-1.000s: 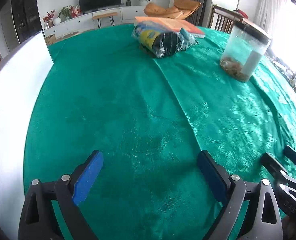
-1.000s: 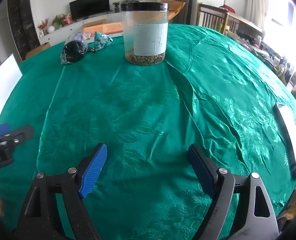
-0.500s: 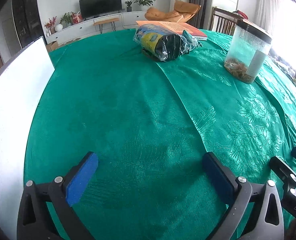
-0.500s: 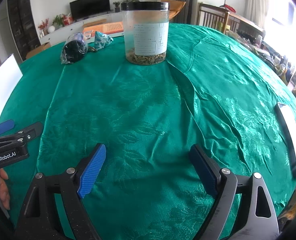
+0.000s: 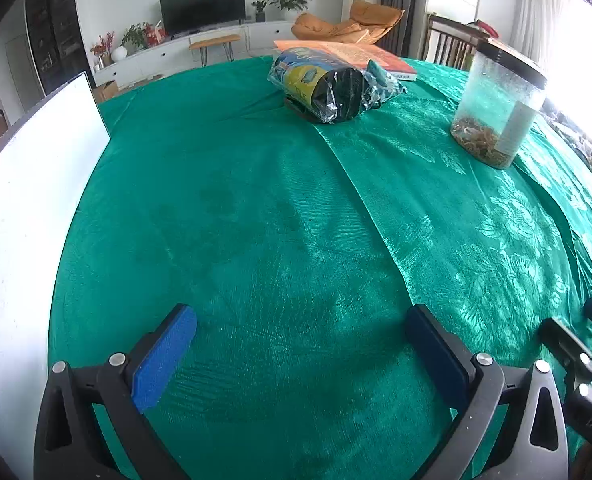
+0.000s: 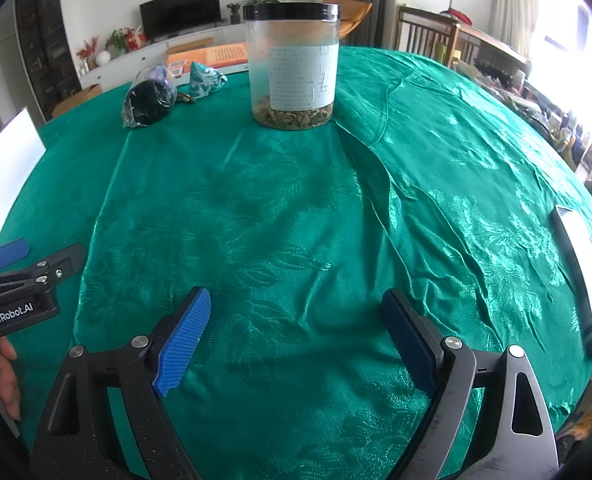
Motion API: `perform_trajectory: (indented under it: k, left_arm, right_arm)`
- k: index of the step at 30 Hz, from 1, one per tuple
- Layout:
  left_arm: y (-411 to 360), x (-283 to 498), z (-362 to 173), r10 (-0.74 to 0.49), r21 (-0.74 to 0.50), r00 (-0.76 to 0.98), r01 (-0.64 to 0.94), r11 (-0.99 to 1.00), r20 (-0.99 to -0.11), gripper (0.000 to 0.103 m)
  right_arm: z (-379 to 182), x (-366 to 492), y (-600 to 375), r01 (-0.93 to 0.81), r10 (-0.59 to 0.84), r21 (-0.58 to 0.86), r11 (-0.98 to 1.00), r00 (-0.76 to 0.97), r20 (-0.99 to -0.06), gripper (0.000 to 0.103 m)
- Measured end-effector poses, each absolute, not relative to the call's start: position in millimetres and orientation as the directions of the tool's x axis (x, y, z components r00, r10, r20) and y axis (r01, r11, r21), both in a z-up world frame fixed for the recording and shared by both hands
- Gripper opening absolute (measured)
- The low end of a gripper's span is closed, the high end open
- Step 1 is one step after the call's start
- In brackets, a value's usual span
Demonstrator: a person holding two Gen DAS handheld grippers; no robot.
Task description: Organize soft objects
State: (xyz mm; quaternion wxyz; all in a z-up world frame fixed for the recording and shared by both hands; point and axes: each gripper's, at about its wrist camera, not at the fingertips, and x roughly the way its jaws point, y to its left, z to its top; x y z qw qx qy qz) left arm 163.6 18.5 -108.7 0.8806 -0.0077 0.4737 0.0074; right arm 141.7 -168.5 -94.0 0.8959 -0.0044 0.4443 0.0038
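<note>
At the far side of the green worktop (image 5: 255,220), well ahead of the left claw (image 5: 300,344), lies the plastic-wrapped bundle (image 5: 320,88), its long axis running away to the far left; the left claw seems nearer it. The jar (image 6: 291,64) stands straight ahead of the right claw (image 6: 296,332). Both claws gape wide, empty

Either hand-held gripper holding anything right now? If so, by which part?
Nothing held. Left hand-held gripper and right hand-held gripper are both open over bare green tablecloth.
</note>
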Motion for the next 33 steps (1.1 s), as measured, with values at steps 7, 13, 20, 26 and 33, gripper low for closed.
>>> perform_trajectory:
  k: [7, 13, 20, 26, 33]
  left_arm:
    - [34.2, 239.7, -58.6, -0.097, -0.234, 0.628, -0.14, 0.962, -0.772, 0.103]
    - [31.9, 334.8, -52.5, -0.091, -0.221, 0.595, -0.15, 0.964, -0.799, 0.103]
    - [39.1, 395.9, -86.8, -0.094, -0.231, 0.524, -0.202, 0.952, -0.847, 0.082]
    - [45.1, 351.9, -69.3, -0.17, -0.26, 0.528, -0.101, 0.96, -0.832, 0.053]
    - [47.0, 197.5, -51.3, -0.234, -0.268, 0.46, -0.008, 0.964, -0.857, 0.053]
  right_arm:
    - [-93.8, 140.9, -168.1, -0.011, 0.003, -0.004, 1.0, 0.605, -0.796, 0.09]
    - [-94.0, 141.0, -167.6, -0.012, 0.004, -0.004, 1.0, 0.605, -0.796, 0.09]
    - [-94.5, 140.2, -165.3, -0.014, 0.006, -0.003, 1.0, 0.604, -0.797, 0.091]
    - [-94.6, 139.5, -164.2, -0.013, 0.005, -0.004, 1.0, 0.604, -0.797, 0.092]
    - [-94.4, 138.3, -163.5, -0.015, 0.006, -0.004, 1.0, 0.603, -0.797, 0.092]
